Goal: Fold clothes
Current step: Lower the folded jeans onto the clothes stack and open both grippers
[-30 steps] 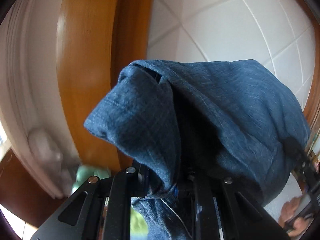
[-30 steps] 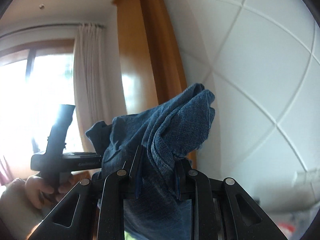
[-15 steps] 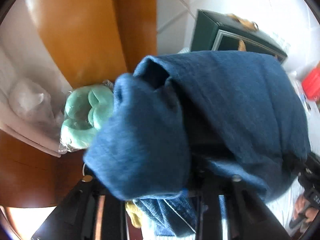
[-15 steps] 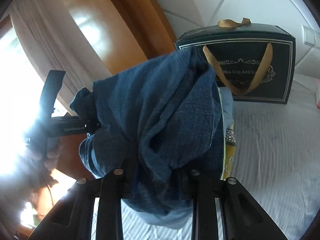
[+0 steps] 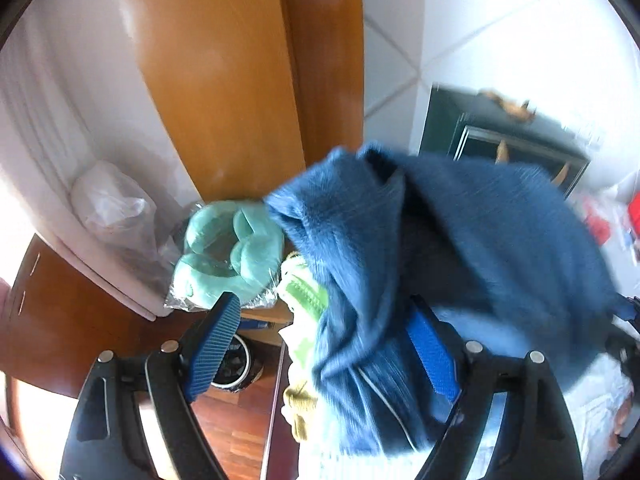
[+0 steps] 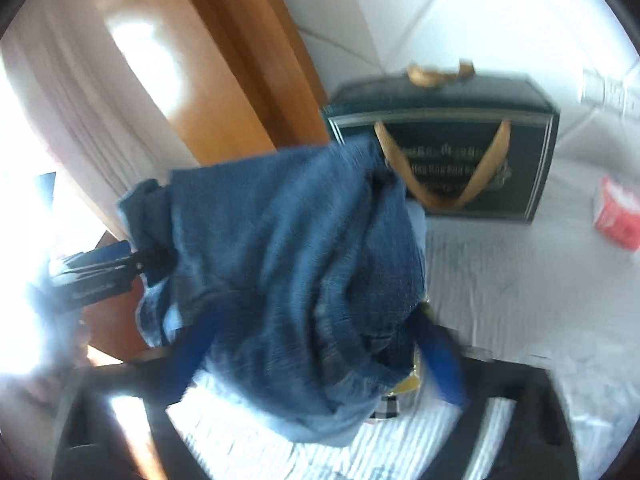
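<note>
A blue denim garment (image 5: 460,248) fills the middle of both views, bunched and blurred by motion; it also shows in the right wrist view (image 6: 296,280). My left gripper (image 5: 324,352) stands wide open, its blue pads (image 5: 216,344) apart, and the denim drapes loose between them. My right gripper (image 6: 316,360) is also open, the denim hanging between its blue fingers (image 6: 436,356). The left gripper's body shows at the left of the right wrist view (image 6: 92,272).
A dark gift bag (image 6: 448,152) with gold handles stands on the white bed sheet (image 6: 520,288) by the tiled wall. A red pack (image 6: 618,212) lies at right. A mint-green bundle in plastic (image 5: 224,256), yellow-green clothes (image 5: 304,296) and a wooden door frame (image 5: 240,80) are at left.
Both grippers have opened and let go of the denim, which now drops loose between the fingers. Both cameras have tilted further down toward the bed.
</note>
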Motion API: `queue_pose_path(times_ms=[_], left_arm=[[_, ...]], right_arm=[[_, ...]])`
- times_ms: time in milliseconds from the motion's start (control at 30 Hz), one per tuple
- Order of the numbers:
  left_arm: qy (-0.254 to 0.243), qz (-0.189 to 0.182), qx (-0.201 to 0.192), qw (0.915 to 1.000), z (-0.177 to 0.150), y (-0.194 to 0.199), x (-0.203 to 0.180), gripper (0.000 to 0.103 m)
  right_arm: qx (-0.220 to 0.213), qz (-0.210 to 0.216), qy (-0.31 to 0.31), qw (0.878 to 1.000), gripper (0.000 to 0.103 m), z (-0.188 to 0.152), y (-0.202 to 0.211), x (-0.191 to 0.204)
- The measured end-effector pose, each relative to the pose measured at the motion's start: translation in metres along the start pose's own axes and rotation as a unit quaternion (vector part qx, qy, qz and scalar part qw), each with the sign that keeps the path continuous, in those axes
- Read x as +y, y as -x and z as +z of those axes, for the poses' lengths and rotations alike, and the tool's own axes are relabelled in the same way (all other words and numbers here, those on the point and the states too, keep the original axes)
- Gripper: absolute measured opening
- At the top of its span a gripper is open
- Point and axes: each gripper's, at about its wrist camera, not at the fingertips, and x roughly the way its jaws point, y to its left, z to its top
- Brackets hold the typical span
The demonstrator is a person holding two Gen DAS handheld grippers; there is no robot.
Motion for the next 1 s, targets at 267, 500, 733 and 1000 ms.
queue_pose_path(times_ms=[267, 500, 733, 1000], left_arm=[[0.01, -0.038, -0.025, 0.9989, -0.024, 0.052, -0.016, 0.085], [0.027, -0.072, -0.029, 0.9966, -0.055, 0.07, -0.035, 0.085], [0.027, -0.08, -0.011, 0.9963, -0.062, 0.063, -0.045, 0.085], [0.027, -0.063, -0.007, 0.9976, -0.063, 0.059, -0.045, 0.085]], right_arm=[[-0.043, -0.058, 0.063, 0.995, 0.103, -0.012, 0.047, 0.034], [-0.041, -0.066, 0.056, 0.995, 0.103, -0.04, 0.066, 0.027], [-0.035, -0.071, 0.055, 0.995, 0.103, -0.049, 0.073, 0.019], [-0.037, -0.061, 0.076, 0.995, 0.103, -0.045, 0.076, 0.026]])
